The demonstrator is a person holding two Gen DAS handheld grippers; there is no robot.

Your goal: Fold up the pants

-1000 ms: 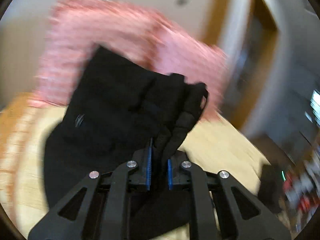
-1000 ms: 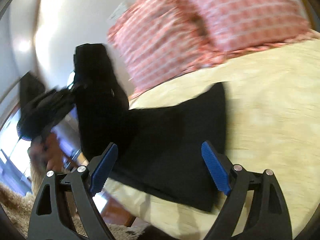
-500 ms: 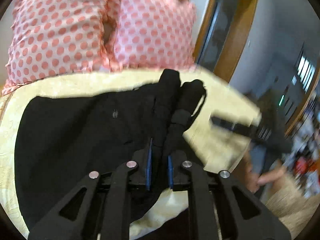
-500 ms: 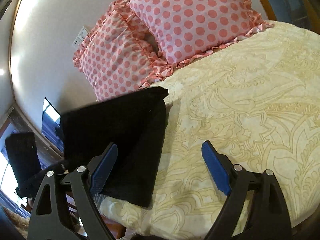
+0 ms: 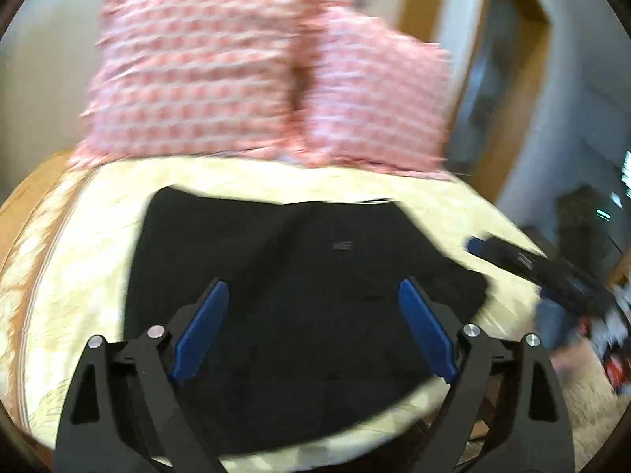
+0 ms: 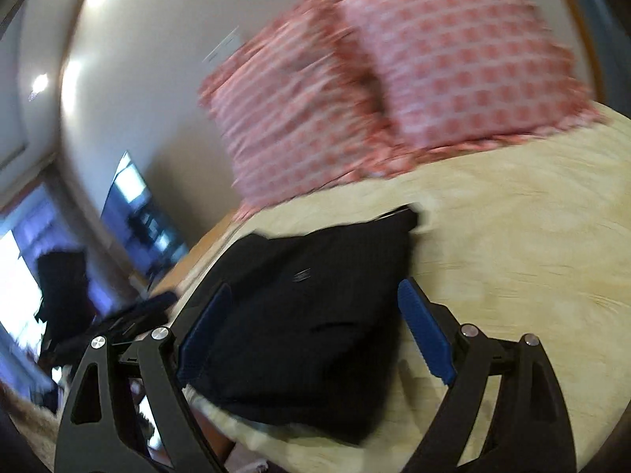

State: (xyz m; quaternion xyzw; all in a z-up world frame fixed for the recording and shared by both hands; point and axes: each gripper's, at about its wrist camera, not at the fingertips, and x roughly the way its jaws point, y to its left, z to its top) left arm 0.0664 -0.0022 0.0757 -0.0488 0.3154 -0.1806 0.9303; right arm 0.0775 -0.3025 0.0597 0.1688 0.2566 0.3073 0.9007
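Observation:
The black pants (image 5: 307, 307) lie folded in a flat rectangle on the yellow bed cover (image 5: 79, 260), near the bed's front edge. My left gripper (image 5: 311, 315) is open and empty, hovering over the pants. My right gripper (image 6: 311, 315) is open and empty, above the same folded pants (image 6: 299, 323). The right gripper also shows at the right of the left wrist view (image 5: 524, 260), and the left gripper at the left of the right wrist view (image 6: 130, 315). Both views are blurred by motion.
Two pink dotted pillows (image 5: 252, 90) stand against the wall at the head of the bed, also in the right wrist view (image 6: 394, 86). A wooden door frame (image 5: 524, 90) is at the right. The bed edge (image 6: 244, 437) runs just in front of the pants.
My left gripper opened and let go of the pants, which now lie flat and folded on the bed. Both grippers moved over the pants.

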